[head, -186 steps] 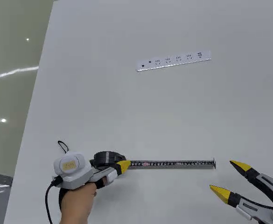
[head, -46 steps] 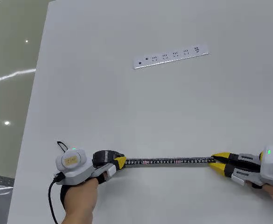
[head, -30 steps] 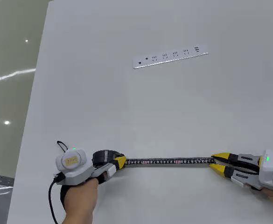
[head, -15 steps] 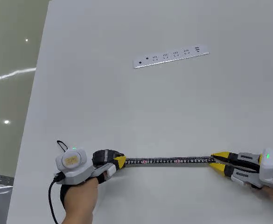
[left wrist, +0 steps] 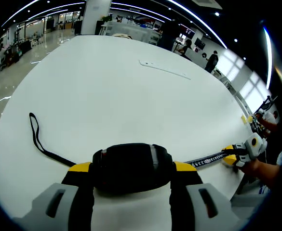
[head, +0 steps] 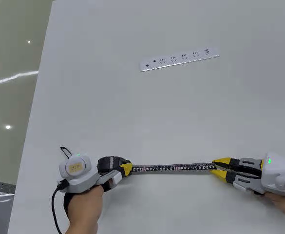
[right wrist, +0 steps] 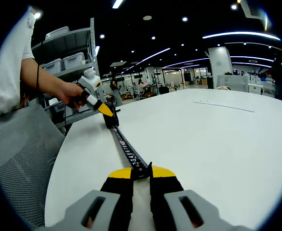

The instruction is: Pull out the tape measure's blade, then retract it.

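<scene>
Head view: I have the black tape measure case [head: 112, 165] pinned and its blade drawn out, on the near side of the long white power strip [head: 180, 59].
My left gripper [head: 119, 170] clamps the case so it cannot slide. My right gripper [head: 215, 166] pinches the end of the dark numbered metal blade [head: 174, 168], holding it taut, which I judge is for a controlled retraction.

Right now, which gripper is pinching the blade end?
The right gripper, shut on the blade at its free end; the left gripper clamps the black case instead.
</scene>
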`<state>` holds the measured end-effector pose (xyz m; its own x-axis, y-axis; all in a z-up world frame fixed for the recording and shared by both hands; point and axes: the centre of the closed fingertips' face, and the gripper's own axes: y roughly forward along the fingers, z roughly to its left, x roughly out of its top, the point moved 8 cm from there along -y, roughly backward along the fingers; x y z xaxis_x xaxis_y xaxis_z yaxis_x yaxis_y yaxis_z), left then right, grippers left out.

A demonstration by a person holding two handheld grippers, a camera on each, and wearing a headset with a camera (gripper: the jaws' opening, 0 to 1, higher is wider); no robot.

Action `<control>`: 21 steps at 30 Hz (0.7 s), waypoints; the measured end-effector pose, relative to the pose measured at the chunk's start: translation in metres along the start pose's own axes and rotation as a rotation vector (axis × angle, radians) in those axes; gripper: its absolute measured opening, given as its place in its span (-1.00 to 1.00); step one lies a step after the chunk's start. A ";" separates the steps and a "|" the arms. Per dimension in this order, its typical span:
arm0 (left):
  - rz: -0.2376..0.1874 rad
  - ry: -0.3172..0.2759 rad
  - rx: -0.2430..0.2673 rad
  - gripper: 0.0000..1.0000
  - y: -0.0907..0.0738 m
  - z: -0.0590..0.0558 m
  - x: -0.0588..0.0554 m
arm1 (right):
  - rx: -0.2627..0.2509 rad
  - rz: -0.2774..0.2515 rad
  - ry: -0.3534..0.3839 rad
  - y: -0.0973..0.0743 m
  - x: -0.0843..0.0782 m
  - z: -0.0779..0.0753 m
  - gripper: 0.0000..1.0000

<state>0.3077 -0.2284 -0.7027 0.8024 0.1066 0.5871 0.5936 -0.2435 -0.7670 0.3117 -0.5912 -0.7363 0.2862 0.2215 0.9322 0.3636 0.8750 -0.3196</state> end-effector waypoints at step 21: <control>0.004 -0.003 -0.001 0.21 0.000 0.000 0.000 | 0.037 0.010 0.003 0.025 0.002 0.006 -0.78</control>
<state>0.3078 -0.2282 -0.7021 0.8047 0.1084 0.5837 0.5906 -0.2453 -0.7687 0.3158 -0.5662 -0.7410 0.2925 0.2293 0.9284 0.3277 0.8880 -0.3226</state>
